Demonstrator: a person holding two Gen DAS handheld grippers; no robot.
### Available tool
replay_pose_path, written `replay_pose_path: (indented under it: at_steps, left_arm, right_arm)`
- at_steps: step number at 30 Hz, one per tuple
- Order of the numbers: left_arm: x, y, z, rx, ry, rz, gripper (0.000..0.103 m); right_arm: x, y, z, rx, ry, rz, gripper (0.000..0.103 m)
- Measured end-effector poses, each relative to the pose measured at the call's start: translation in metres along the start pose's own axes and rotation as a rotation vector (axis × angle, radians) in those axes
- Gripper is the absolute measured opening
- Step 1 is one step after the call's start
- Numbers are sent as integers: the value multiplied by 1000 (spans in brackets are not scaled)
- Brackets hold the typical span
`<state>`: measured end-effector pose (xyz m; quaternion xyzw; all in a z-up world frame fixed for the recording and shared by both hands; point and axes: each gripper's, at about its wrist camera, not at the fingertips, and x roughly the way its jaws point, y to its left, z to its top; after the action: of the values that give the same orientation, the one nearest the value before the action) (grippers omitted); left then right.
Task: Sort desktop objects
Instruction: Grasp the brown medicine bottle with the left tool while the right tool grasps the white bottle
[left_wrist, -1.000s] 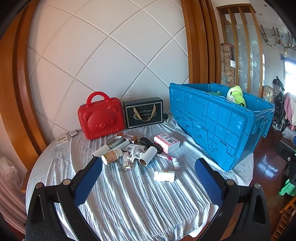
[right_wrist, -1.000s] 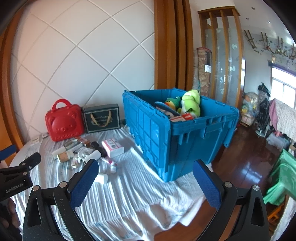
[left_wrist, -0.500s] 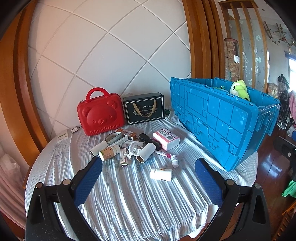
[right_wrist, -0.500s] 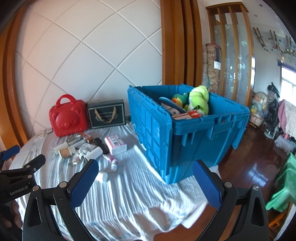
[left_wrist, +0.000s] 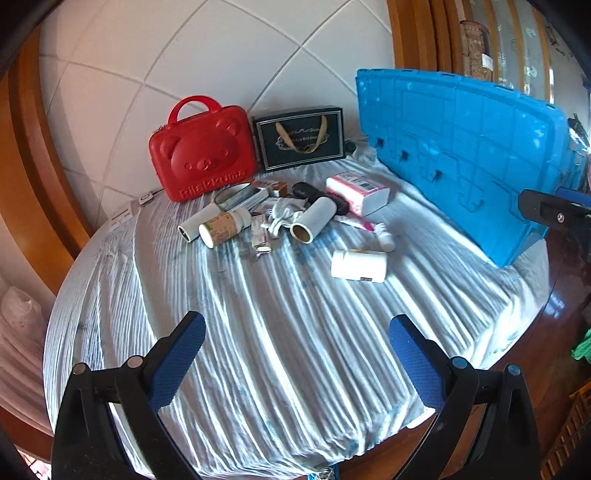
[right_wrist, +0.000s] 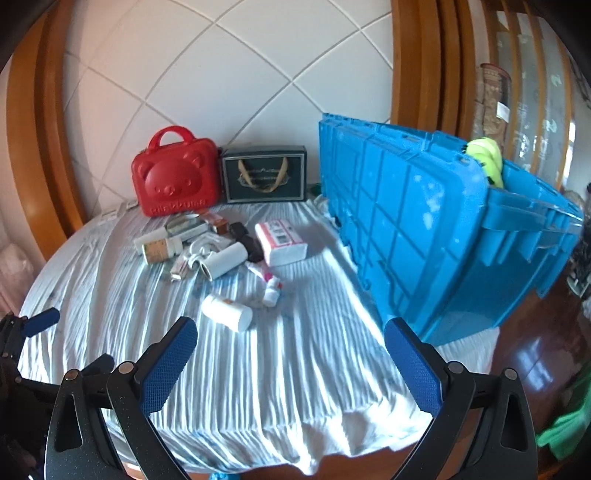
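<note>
Left gripper (left_wrist: 295, 354): jaws spread wide, nothing between them, low centre of its frame over the striped cloth (left_wrist: 258, 350).
Right gripper (right_wrist: 290, 354): equally wide open and empty.
Nearest item: a white pill bottle (right_wrist: 227, 312), lying on its side apart from the pile, just above the right gripper's left pad in the right view; right of centre (left_wrist: 359, 265) in the left view.
Long axis: runs roughly left-right across both frames, cap end toward the blue crate (right_wrist: 424, 229).
Nearer hand: the right, I'd judge.
Look: smooth white plastic, small label, likely rolls.
Pile: tubes, boxes and bottles before the red bear case (left_wrist: 203, 155).
</note>
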<state>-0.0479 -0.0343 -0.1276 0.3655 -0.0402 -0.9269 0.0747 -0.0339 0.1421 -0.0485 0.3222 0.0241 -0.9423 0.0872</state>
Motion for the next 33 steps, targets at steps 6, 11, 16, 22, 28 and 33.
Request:
replay_pose_path:
  at_steps: [6,11,16,22,28,33]
  left_arm:
    - [57,47,32,-6,4,23,102]
    - [105,73,52,66,23,-31,102]
    - [142,84,66,120,50,-44,102]
    - [184,94,71,177,86,-97,102]
    - [226,104,93,325,119,-126,102]
    - [266,117,118,390,159,-244,102]
  right_arm:
    - [70,38,19,-78,95,17,103]
    - [114,59,25,-92,146,45,103]
    - [152,71,21,-110,210,111,102]
    - [211,81,15,-240,302,184,86]
    - [259,87,0,-415,432,256,81]
    - [276,89,-10,-510,490,284,72]
